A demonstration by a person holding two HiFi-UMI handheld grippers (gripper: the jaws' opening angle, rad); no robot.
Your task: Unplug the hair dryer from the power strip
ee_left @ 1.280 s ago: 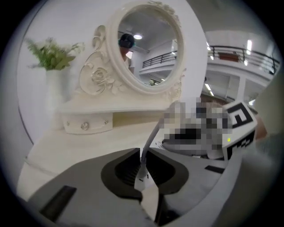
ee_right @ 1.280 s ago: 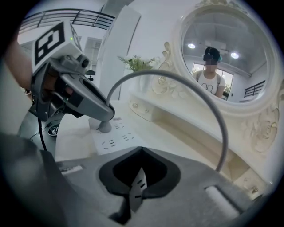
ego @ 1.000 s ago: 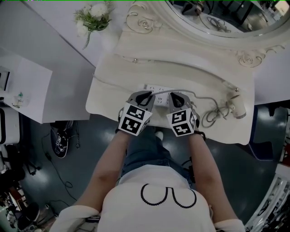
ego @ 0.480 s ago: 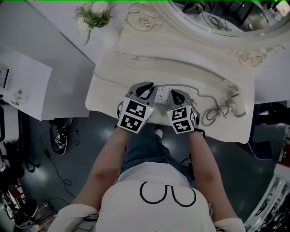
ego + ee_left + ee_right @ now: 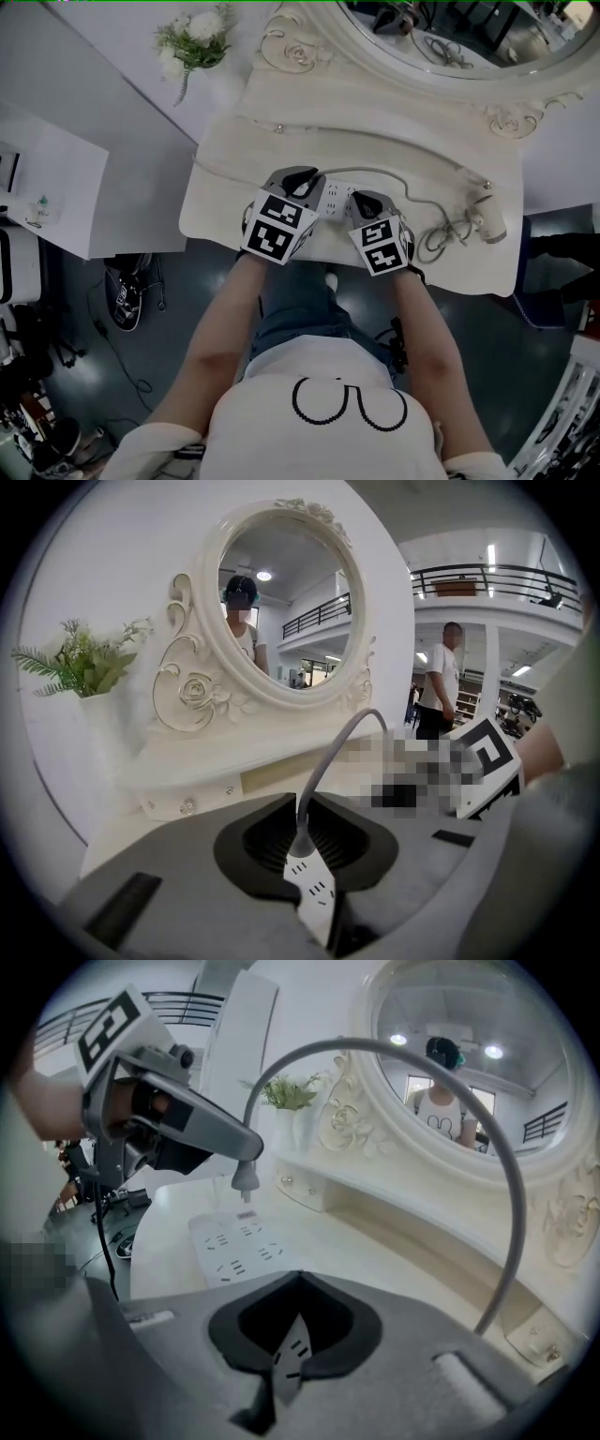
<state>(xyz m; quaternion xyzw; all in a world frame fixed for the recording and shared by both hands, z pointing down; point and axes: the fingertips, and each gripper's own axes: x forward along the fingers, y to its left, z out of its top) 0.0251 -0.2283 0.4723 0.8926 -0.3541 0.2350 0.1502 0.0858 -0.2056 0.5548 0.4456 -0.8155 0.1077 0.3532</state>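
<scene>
My left gripper (image 5: 305, 180) (image 5: 248, 1159) is shut on the hair dryer's grey plug (image 5: 246, 1177) (image 5: 300, 844) and holds it in the air, clear of the white power strip (image 5: 335, 194) (image 5: 234, 1246) below. The grey cable (image 5: 450, 1082) (image 5: 412, 180) arches from the plug toward the right. The white hair dryer (image 5: 487, 217) lies at the table's right end. My right gripper (image 5: 361, 200) (image 5: 295, 1335) sits on the strip's right end with jaws shut, and a sliver of the strip shows between them.
The cream dressing table (image 5: 234, 206) carries a raised shelf with small drawers (image 5: 234, 785) and an oval mirror (image 5: 281, 602) at the back. A vase of greenery (image 5: 192, 37) stands at the far left. The dryer's cable coils (image 5: 441, 239) beside the right gripper.
The left gripper has risen with the plug, which now hangs above the power strip. The right gripper has stayed on the strip.
</scene>
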